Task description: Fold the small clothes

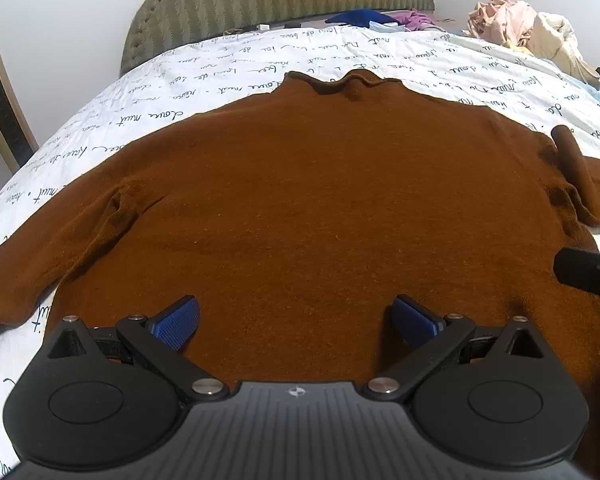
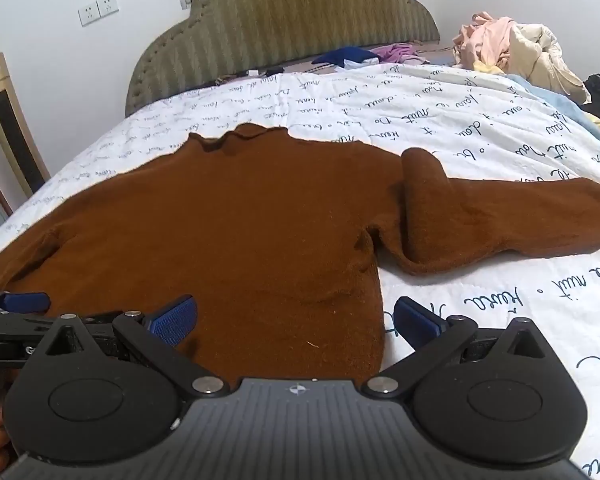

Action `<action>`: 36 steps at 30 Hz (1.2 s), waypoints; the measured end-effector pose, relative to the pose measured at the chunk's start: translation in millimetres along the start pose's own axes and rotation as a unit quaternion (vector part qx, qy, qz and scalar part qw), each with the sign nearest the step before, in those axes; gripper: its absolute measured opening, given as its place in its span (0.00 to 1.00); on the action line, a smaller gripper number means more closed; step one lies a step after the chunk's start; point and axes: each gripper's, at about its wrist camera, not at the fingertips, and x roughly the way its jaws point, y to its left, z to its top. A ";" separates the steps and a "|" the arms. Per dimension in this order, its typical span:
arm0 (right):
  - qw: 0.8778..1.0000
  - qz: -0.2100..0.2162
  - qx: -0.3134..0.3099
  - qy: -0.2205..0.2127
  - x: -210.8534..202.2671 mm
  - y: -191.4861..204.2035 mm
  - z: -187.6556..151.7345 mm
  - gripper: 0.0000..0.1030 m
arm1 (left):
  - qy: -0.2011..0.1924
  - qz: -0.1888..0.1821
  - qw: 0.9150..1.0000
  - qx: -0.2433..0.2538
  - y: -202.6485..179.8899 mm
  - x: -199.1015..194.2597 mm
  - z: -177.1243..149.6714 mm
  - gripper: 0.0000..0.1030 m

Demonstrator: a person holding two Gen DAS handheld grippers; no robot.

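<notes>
**Brown sweater spread flat, both grippers spread wide**

The brown sweater (image 1: 320, 200) lies flat on the script-printed bedspread (image 2: 480, 128). The left gripper (image 1: 296, 318) gapes empty over its hem; the right gripper (image 2: 296, 318) straddles its side edge, empty.

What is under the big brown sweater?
The brown sweater lies flat on a white bedspread printed with black handwriting, which shows all around it. Anything else beneath the sweater is covered, so I cannot tell.
</notes>
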 end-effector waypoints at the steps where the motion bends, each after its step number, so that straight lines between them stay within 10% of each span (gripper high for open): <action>1: 1.000 0.000 0.001 -0.002 13.9 7.3 8.2 1.00 | 0.000 0.000 1.000 0.001 -0.7 0.0 0.3 1.00; 36: 0.999 0.029 0.028 0.011 6.7 -6.2 5.7 1.00 | 0.000 -0.001 1.000 0.029 -22.0 2.1 6.5 1.00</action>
